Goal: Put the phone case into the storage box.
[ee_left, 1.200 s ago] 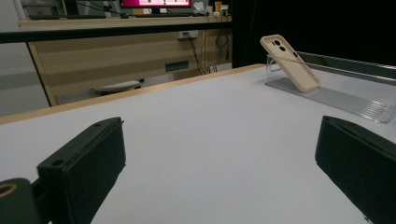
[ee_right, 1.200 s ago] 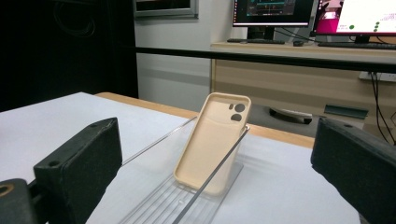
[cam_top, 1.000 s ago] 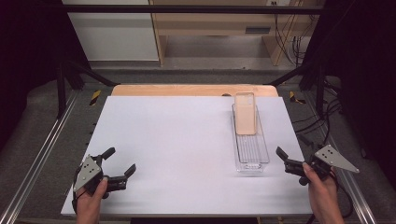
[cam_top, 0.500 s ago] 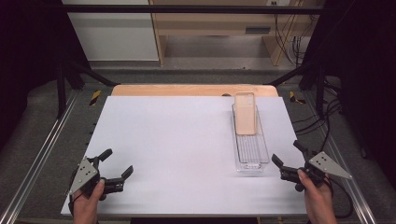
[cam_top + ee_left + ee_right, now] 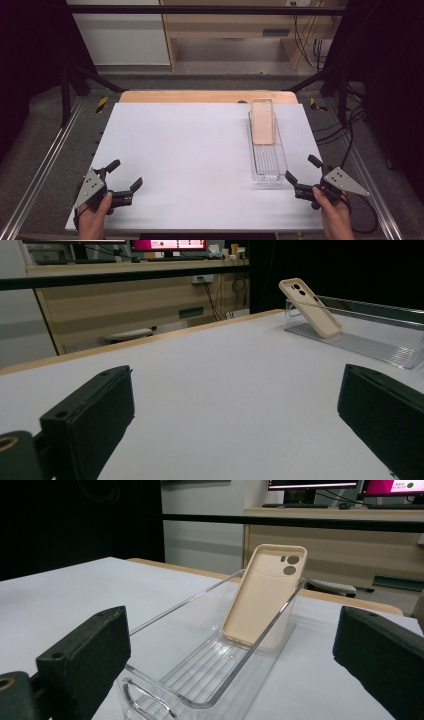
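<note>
On the white table (image 5: 200,150), toward its right side, a clear tray (image 5: 268,159) is seen, with a beige phone case (image 5: 262,121) propped tilted against its far end. The right gripper (image 5: 303,173) is held spread just beside the tray's near end; the left gripper (image 5: 125,175) is held spread well apart, empty.

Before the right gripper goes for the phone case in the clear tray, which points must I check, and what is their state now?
1. Right gripper jaws open: ok.
2. Right gripper faces the clear tray: ok.
3. Phone case leans on the tray's far end, visible: ok.
4. Nothing stands between gripper and tray: ok.
5. Left gripper open, far from tray: ok.
6. Case loose enough to lift: cannot tell.
</note>
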The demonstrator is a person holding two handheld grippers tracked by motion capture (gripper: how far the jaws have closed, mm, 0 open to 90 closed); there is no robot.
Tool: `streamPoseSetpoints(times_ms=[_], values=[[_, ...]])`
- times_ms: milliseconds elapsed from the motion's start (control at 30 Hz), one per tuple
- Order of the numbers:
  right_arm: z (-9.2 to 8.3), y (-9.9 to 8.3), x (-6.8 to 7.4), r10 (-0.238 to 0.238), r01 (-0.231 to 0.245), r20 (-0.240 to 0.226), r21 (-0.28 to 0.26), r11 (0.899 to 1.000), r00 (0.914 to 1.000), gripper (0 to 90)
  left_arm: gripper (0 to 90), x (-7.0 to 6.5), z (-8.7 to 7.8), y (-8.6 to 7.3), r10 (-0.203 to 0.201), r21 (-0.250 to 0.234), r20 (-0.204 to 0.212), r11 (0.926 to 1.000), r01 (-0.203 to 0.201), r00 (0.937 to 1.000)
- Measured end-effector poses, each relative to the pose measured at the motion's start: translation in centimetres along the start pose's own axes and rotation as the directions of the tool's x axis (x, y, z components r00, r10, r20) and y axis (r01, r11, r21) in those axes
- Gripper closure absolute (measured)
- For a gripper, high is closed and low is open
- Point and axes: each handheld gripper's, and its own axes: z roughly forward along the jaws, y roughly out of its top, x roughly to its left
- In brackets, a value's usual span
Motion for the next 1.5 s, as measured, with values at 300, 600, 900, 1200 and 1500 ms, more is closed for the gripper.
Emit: streamPoseSetpoints(times_ms=[300, 600, 900, 1200, 1500], values=[[0.2, -0.3, 0.5, 0.004, -0.004, -0.015, 0.007, 1.000, 0.9999, 2.5, 1.5, 0.0, 0.0, 0.0, 0.000, -0.002, 0.002, 1.0000, 0.000, 1.0000], [0.6, -0.6, 1.2, 0.006, -0.005, -0.031, 0.011, 1.000, 0.9995, 2.5, 1.5, 0.1, -0.2, 0.0, -0.017, -0.023, 0.003, 0.9996, 0.017, 0.9998], [1.1, -0.7, 1.9, 0.027, -0.026, -0.039, 0.025, 0.999, 0.9989, 2.4, 1.5, 0.1, -0.2, 0.1, -0.020, -0.027, 0.004, 0.9994, 0.020, 0.9998], [1.6, -0.7, 2.2, 0.033, -0.032, -0.044, 0.028, 0.999, 0.9985, 2.3, 1.5, 0.1, -0.2, 0.1, -0.020, -0.030, 0.005, 0.9993, 0.021, 0.9998], [2.1, -0.5, 2.6, 0.036, -0.034, -0.053, 0.033, 0.999, 0.9979, 2.3, 1.5, 0.1, -0.2, 0.0, -0.022, -0.031, 0.006, 0.9993, 0.022, 0.9998]])
